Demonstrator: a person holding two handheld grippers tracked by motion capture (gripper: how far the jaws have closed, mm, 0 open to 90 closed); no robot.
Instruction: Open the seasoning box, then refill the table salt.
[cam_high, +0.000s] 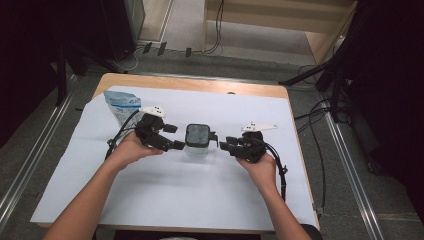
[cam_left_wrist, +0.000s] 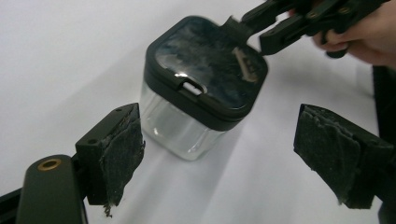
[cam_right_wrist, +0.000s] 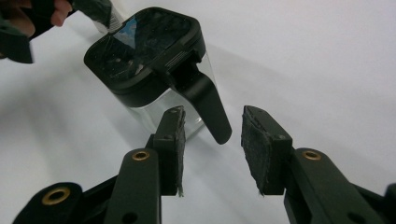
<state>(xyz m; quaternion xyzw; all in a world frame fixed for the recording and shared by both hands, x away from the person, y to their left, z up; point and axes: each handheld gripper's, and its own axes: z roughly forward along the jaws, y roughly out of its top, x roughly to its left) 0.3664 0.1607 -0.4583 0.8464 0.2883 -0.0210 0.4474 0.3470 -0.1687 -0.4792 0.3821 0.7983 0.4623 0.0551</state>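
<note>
- Flanking the jar (cam_high: 197, 140) at mid-table (cam_high: 150, 190), both grippers look set to steady and open it.
- Left gripper (cam_high: 173, 137) released, jaws wide.
- Right gripper (cam_high: 223, 144) released, lined up on the lid tab (cam_right_wrist: 208, 105).

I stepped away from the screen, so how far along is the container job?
Early. The clear container stands upright with its black lid shut. Both grippers are open: the left gripper flanks it, and the right gripper lines up on the lid's handle tab. Grasping and opening remain.
</note>
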